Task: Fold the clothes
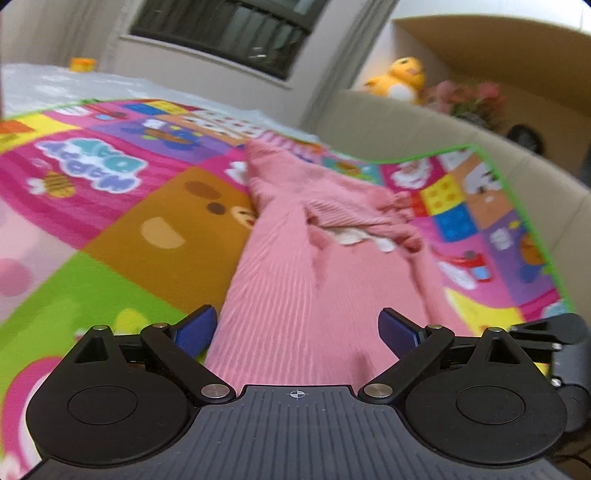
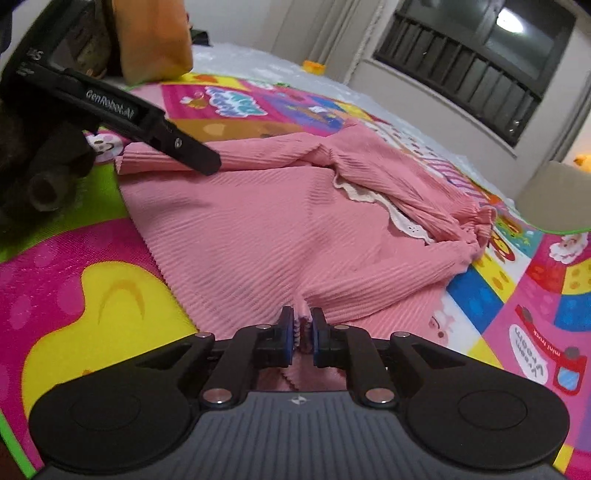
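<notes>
- A pink ribbed top [image 2: 258, 229] lies spread on a bright cartoon play mat [image 2: 92, 295]; the mat covers a bed with a pale sheet [image 1: 74, 83] showing beyond its far edge.
- The right claw [image 2: 302, 332] is pinched onto the near edge of the top, a small fold of pink fabric bunched between its blue pads [image 2: 286, 341].
- The left claw [image 1: 297, 330] is wide open, its blue pads [image 1: 195, 330] well apart, with the pink fabric lying between and beyond them. The left wrist view is blurred, so whether the pads touch the cloth cannot be told.
- In the right wrist view, the left claw's black finger [image 2: 192, 151] points down at the far left part of the top, close to a folded-over sleeve [image 2: 221, 157].
- A white lace trim [image 2: 388, 210] shows at the neckline, partly under a second sleeve [image 2: 436, 210] that lies across the garment toward a gathered cuff [image 2: 480, 221].
- The mat shows a brown bear face [image 1: 177, 225] just left of the top.
- A dark window [image 1: 229, 29] is set in the far wall.
- A yellow stuffed toy [image 1: 400, 79] sits beyond a beige padded rim [image 1: 480, 155] beside pink flowers [image 1: 465, 98].
- A small yellow object [image 1: 83, 64] rests on the far sheet; it is too blurred to identify.
</notes>
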The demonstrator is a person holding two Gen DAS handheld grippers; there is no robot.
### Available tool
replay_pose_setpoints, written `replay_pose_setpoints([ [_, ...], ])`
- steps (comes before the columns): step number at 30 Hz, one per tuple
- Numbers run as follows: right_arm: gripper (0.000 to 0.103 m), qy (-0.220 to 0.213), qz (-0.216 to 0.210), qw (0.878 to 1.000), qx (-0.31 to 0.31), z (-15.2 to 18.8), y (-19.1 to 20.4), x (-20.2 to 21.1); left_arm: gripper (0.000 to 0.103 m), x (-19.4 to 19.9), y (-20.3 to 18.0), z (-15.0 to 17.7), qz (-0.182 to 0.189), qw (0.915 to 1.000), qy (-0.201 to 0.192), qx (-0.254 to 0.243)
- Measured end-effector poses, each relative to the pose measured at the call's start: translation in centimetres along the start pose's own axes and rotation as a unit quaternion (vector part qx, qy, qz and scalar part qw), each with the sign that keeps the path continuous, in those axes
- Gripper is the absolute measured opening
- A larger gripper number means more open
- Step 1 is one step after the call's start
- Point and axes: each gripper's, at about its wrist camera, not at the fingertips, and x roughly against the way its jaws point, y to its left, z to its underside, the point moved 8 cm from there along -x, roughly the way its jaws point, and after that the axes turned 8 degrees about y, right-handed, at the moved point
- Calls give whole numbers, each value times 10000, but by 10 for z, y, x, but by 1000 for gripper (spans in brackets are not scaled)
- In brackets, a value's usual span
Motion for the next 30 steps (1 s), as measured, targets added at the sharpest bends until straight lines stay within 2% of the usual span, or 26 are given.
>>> replay_pose_setpoints([
  [2,11,-83,23,9999,-106,2,0,0,77,2,-5,4,-564,9983,-28,-166],
  [3,11,-117,7,9998,-174,4,-1,-1,58,3,-7,6,-879,9957,-62,-284],
  [4,11,-141,-14,9996,-231,5,-2,0,37,4,-9,5,-1012,9939,-83,-429],
  [6,11,-164,-28,9996,-233,5,-3,0,12,6,-14,1,-1188,9902,-116,-732],
  [7,11,-174,-32,9996,-226,5,-3,0,11,7,-17,-1,-1275,9878,-133,-883],
  [8,11,-176,-18,9997,-177,6,-3,1,11,11,-27,-1,-1279,9834,-180,-1273],
  [11,11,-158,87,9997,149,7,0,6,11,21,-67,4,-1122,9594,-228,-2577],
  [13,11,-130,149,9992,352,9,0,7,12,17,-81,19,-847,9508,53,-2978],
  [16,11,-108,222,9984,506,11,2,9,15,8,-90,43,-604,9409,424,-3306],
  [18,14,-103,174,9985,515,13,4,13,21,11,-88,47,-487,9458,425,-3183],
  [21,17,-80,-115,9992,374,19,5,21,57,22,-84,48,114,9591,674,-2748],
  [22,17,-73,-211,9992,327,21,6,24,62,26,-83,51,219,9593,735,-2716],
  [25,18,-61,-498,9987,-23,29,3,33,70,35,-80,58,462,9590,897,-2649],
  [26,25,-38,-646,9977,-211,31,2,36,71,38,-79,60,541,9596,941,-2596],
  [27,38,-16,-784,9961,-394,34,0,39,74,40,-79,60,641,9609,973,-2511],
  [30,57,-90,-981,9925,-725,40,-5,52,79,50,-79,54,1045,9659,1005,-2146],
])
